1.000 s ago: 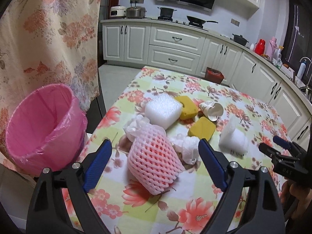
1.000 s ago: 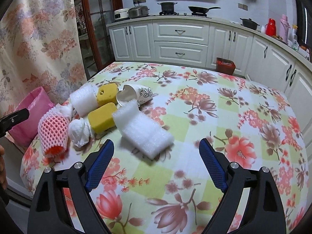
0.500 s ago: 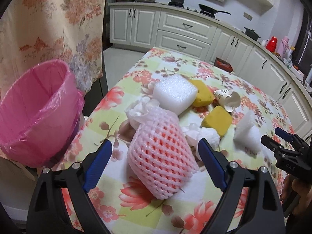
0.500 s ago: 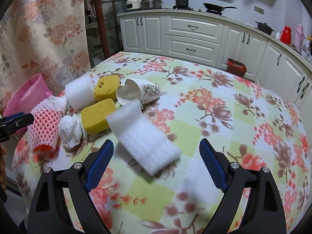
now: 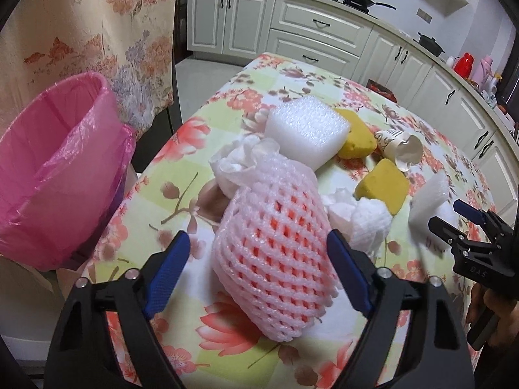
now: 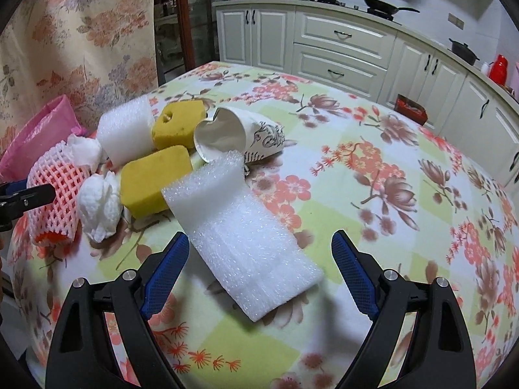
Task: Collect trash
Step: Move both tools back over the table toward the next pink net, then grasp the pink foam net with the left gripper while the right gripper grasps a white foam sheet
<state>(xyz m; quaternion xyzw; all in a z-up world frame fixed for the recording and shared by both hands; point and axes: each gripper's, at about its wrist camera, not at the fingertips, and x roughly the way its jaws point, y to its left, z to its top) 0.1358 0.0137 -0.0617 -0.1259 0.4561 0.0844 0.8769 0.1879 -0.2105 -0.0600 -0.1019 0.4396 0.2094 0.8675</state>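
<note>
The left gripper [image 5: 256, 270] fingers are closing around the pink foam fruit net [image 5: 274, 253], right pad near it, left pad apart; its long axis runs away from them. The right gripper [image 6: 259, 274] fingers stand open around the white foam sheet [image 6: 240, 230], lying diagonally on the floral-clothed counter [image 6: 373, 194]
</note>
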